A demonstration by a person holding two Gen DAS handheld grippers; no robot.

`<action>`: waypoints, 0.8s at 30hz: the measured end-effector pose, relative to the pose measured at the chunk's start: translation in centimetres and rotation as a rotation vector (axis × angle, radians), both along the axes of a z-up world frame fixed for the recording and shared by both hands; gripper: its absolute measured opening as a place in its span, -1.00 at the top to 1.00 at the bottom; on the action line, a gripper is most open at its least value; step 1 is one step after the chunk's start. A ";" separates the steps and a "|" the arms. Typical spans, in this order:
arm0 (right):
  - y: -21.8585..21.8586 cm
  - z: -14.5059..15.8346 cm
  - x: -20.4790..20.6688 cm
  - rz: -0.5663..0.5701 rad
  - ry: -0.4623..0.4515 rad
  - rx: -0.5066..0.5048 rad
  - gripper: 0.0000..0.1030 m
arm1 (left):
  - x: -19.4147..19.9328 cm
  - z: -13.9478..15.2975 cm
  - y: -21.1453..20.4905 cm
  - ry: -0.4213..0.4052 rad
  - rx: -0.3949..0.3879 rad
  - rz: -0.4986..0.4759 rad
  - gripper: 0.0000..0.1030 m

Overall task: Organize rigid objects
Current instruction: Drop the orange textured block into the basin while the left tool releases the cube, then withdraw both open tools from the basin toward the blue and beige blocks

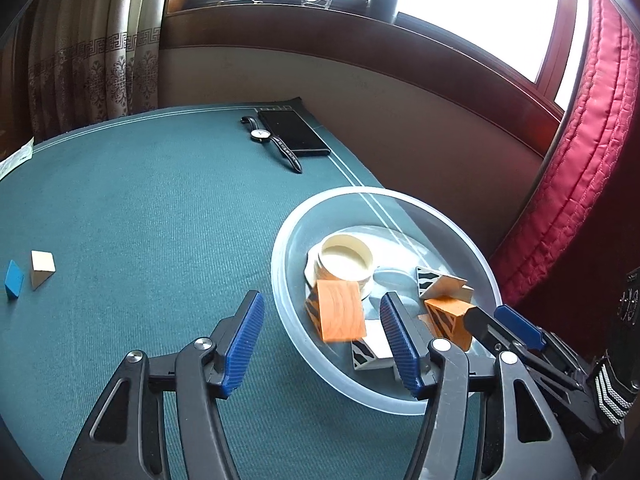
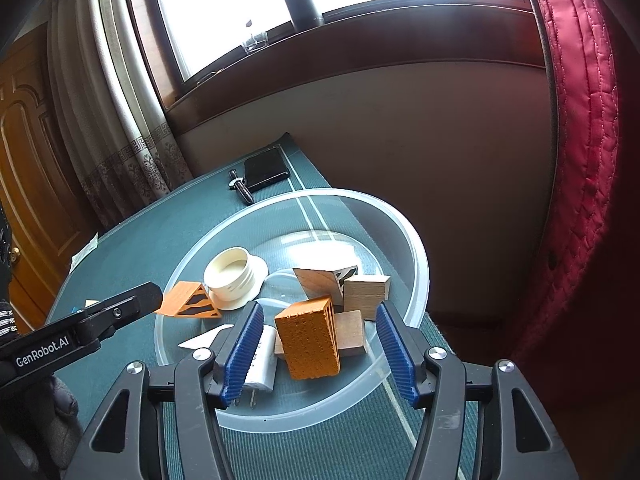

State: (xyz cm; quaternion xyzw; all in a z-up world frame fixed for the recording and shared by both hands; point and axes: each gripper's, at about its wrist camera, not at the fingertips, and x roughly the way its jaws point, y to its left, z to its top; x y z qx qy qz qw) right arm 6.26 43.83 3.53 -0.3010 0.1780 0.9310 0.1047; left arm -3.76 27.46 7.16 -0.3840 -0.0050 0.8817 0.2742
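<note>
We see our left gripper (image 1: 322,330) with its jaws apart over the near rim of the clear plastic bowl (image 1: 280,280), an orange striped wedge block (image 1: 340,312) lying loose between its blue pads without touching them; our right gripper (image 2: 318,344) also stands apart, a second orange block (image 2: 308,344) in its gap, unpressed. The bowl also holds a cream ring-shaped lid (image 1: 346,258) and pale wooden blocks (image 2: 366,292); on the green table mat (image 1: 140,208) a blue block (image 1: 14,280) and a pale wedge (image 1: 42,268) lie well apart from the bowl.
</note>
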 end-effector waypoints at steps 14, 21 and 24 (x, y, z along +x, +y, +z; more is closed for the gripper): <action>-0.4 0.1 0.1 0.000 0.003 0.001 -0.28 | 0.5 -0.6 -1.0 0.001 -0.027 0.036 -0.33; -0.9 0.2 0.3 0.006 0.004 0.000 -0.32 | 0.4 -0.9 -1.8 -0.016 -0.015 0.058 -0.41; -1.1 0.2 0.2 0.010 0.002 -0.001 -0.32 | 0.4 -0.8 -2.1 -0.012 -0.015 0.065 -0.41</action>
